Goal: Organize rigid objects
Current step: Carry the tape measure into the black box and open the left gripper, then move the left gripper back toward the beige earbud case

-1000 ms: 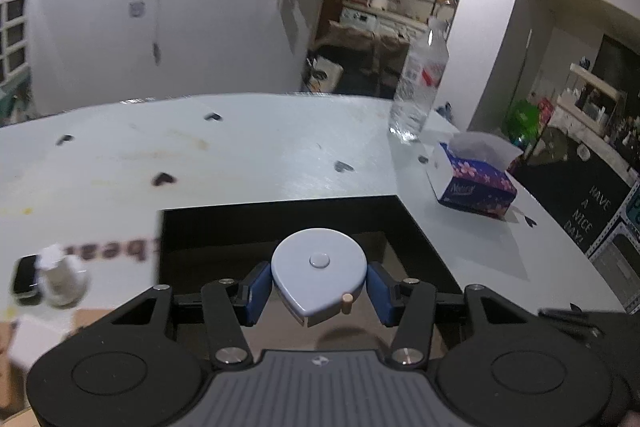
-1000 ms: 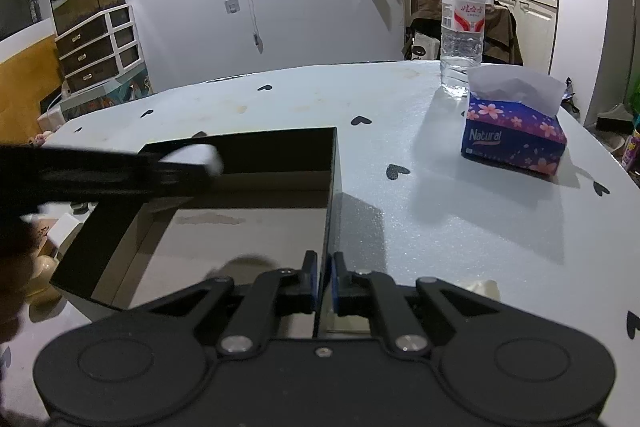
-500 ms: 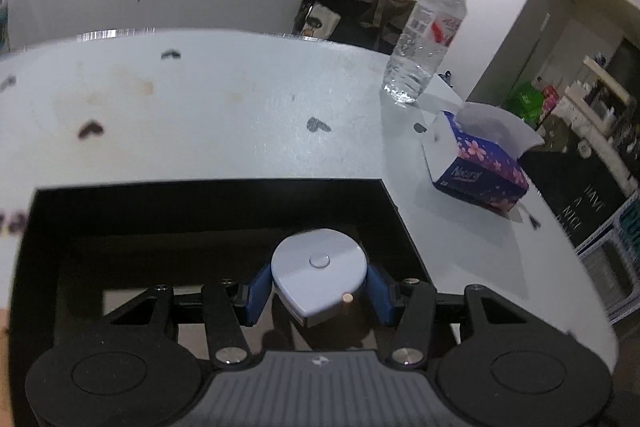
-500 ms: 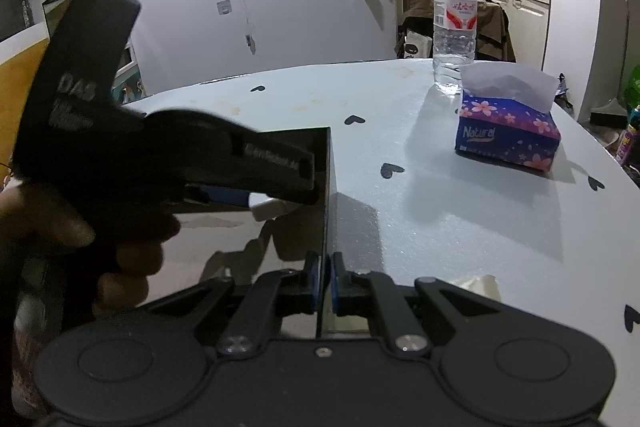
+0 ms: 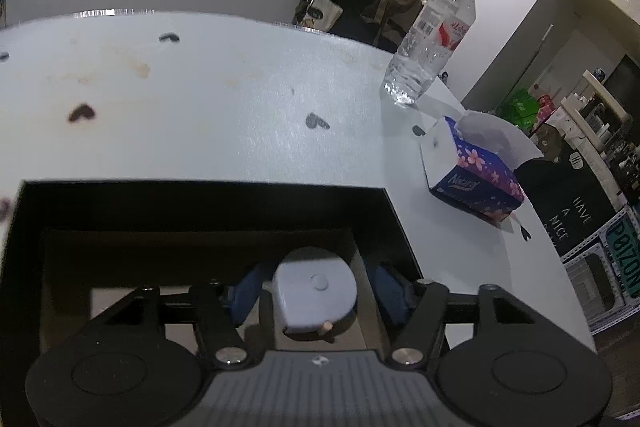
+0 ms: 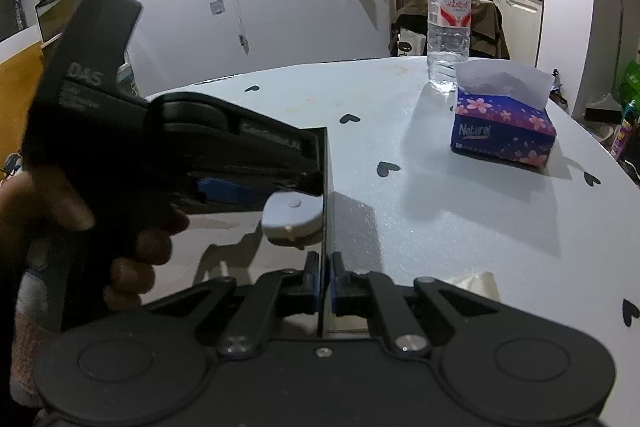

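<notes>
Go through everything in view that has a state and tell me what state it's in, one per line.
Left tongs: open, pads apart from the tape measure.
Right tongs: shut on the box wall.
Tape measure: inside the box, near its right wall, between the open pads.
Black box: open-topped, on the table.
Water bottle: upright, capped.
Tissue box: open, tissue sticking up.

Left wrist view: set behind the left gripper, looking steeply down into the box at close range, table beyond.
Right wrist view: set low behind the right gripper at the box wall, facing level across the table.
Shared by both: box, tape measure, bottle, tissue box.
</notes>
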Demonstrator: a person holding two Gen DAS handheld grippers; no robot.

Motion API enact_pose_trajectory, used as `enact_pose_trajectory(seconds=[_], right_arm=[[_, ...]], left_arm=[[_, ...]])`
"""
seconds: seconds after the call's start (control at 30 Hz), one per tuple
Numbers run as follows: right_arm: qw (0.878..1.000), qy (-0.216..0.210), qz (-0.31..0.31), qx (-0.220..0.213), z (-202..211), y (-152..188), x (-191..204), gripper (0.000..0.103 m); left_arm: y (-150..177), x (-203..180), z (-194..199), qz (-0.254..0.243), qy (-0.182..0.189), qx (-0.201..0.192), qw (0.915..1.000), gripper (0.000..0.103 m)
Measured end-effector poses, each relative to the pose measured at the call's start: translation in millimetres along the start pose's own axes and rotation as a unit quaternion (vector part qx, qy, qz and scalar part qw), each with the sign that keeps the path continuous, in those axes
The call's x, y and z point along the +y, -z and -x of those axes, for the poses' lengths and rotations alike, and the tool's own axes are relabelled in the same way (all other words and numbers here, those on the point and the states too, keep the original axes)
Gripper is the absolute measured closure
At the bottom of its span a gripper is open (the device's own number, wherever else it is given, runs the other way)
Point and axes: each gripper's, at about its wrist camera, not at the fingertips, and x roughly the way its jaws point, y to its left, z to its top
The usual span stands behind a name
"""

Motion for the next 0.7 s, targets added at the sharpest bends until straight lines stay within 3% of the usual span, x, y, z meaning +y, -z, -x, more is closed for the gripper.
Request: enact_pose_trajectory(seconds=[0.2, 0.6, 0.7], right_arm=[[1.0, 0.008, -0.001, 0.003, 0, -1, 2, 0.098], [1.0, 0.019, -0.006, 0.005, -1, -2, 4, 0.099], [1.0, 0.021, -0.006, 0.005, -1, -2, 4, 0.099]], left_arm=[[8, 1, 22, -0.024, -0.004, -0.022, 0.9995, 0.033], [32, 12, 95, -0.069, -0.047, -0.114, 0.99, 0.026], [44, 21, 114, -0.063, -0.051, -0.133, 0.9878, 0.02]])
